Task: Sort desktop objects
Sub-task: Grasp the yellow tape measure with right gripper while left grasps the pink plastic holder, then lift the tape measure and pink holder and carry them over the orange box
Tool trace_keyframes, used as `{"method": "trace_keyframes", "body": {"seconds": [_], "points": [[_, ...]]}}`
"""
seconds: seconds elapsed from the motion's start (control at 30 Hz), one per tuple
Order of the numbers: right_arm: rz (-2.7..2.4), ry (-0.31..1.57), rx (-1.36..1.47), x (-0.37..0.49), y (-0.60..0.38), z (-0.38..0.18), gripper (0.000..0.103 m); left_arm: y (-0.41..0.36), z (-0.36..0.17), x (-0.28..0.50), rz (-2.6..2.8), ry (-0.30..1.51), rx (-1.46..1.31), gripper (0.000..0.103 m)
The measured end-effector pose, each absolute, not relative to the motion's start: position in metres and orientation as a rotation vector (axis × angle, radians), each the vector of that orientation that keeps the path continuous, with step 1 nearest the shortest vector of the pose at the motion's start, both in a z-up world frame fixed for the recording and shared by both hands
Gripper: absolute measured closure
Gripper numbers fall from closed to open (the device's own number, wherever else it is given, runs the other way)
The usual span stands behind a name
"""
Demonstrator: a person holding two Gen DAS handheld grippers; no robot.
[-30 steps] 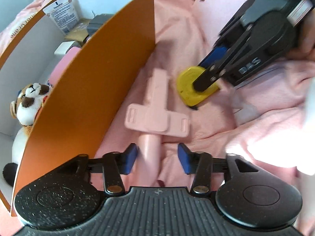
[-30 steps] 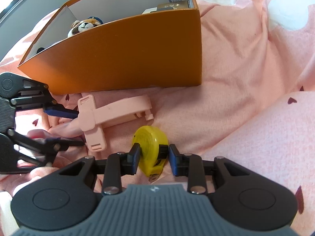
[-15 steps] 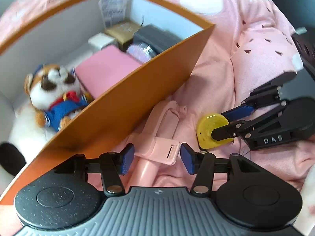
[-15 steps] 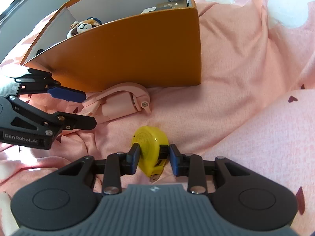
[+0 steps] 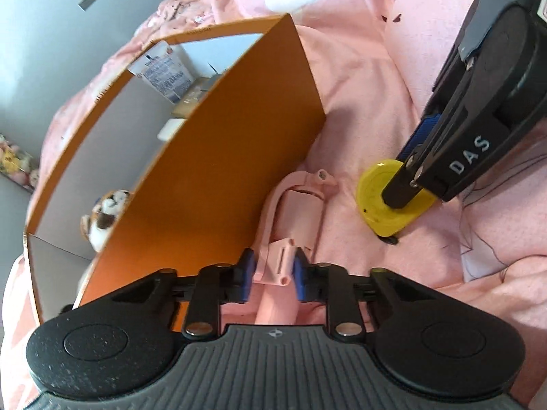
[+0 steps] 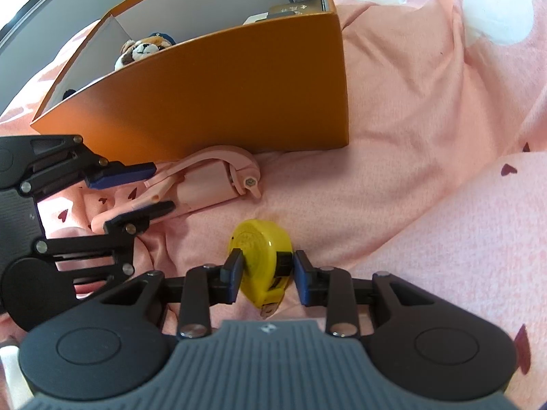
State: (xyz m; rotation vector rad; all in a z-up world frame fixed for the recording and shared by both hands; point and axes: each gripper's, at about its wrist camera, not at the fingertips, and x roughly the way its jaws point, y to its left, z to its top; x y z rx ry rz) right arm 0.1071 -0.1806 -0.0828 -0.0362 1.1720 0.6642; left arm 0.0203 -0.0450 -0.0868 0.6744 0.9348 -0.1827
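A pink plastic phone holder (image 5: 297, 212) lies on its side on the pink blanket against the orange box (image 5: 218, 184). My left gripper (image 5: 271, 275) is shut on its clamp end; it also shows in the right wrist view (image 6: 212, 177), with the left gripper (image 6: 136, 191) around it. A yellow tape measure (image 6: 261, 256) sits on the blanket to its right. My right gripper (image 6: 266, 275) is shut on the tape measure (image 5: 389, 201), which rests on the blanket.
The orange box (image 6: 222, 102) has white inner walls and holds a plush dog (image 6: 143, 49), a white carton (image 5: 164, 71) and small boxes. Rumpled pink bedding (image 6: 427, 119) surrounds everything and rises in a fold at the right.
My left gripper has closed on the phone holder's clamp end, and the holder has turned onto its side. My right gripper stays on the tape measure.
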Motion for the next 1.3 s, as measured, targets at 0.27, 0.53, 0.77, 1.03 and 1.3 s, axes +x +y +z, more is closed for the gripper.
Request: {"method": "trace_keyframes", "body": {"seconds": [0.27,0.53,0.77,1.03,1.3], "points": [[0.7,1.149,-0.008,0.107,-0.186,-0.068,0.079,-0.035,-0.064,0.014,-0.226,0.906,0.664,0.095],[0.743,1.102,-0.03,0.103,-0.186,-0.045,0.082,-0.026,-0.018,0.002,-0.263,0.852,0.572,0.096],[0.803,1.021,-0.057,0.099,-0.19,-0.01,0.082,-0.012,0.033,-0.006,-0.284,0.801,0.49,0.096],[0.906,0.887,-0.124,0.099,-0.184,0.048,0.082,-0.006,0.084,0.006,-0.275,0.731,0.612,0.096],[0.962,0.76,-0.152,0.118,-0.174,0.096,0.082,0.0,0.081,0.058,-0.227,0.698,0.898,0.096]]}}
